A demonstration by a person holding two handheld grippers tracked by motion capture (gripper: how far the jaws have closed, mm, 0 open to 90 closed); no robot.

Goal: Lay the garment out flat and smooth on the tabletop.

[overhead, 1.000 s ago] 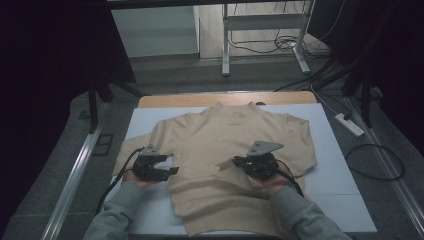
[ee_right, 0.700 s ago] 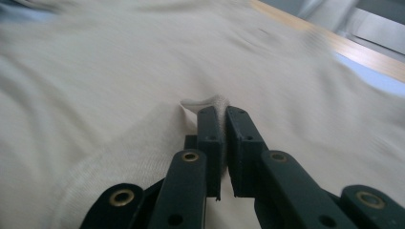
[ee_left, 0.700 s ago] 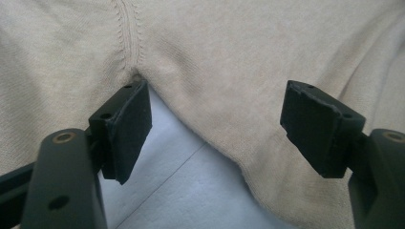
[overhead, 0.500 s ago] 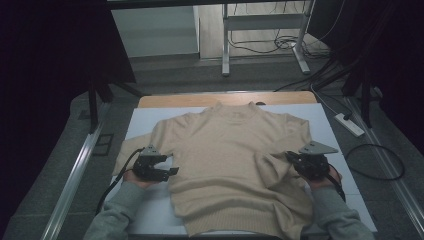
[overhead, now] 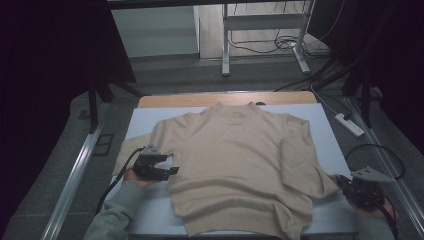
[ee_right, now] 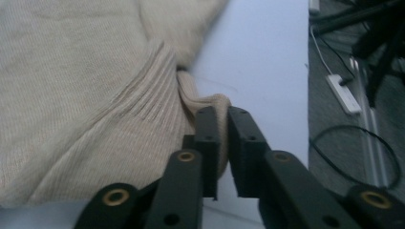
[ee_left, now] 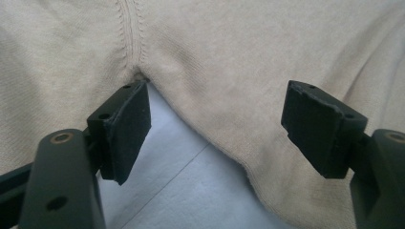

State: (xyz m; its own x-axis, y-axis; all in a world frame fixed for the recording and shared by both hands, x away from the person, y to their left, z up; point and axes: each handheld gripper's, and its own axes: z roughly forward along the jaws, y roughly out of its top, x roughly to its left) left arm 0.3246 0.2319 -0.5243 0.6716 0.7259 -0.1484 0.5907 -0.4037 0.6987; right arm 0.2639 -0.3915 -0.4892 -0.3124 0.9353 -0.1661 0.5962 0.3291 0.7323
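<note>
Sweater cuff (ee_right: pixel 217 107) between right fingers (ee_right: pixel 207 138)

Your high view is looking forward and down from above your side of the white-covered rectangular table (overhead: pixel 320 120), taking in its near, left and right edges. Your left gripper view is sitting very close to the flat beige knitted sweater (overhead: pixel 235 165) by the left edge, facing its underarm seam (ee_left: pixel 131 43). Your right gripper view is hugging the ribbed beige cuff (ee_right: pixel 200 102) near the right edge. All three are sharing that sweater and the table cover.
</note>
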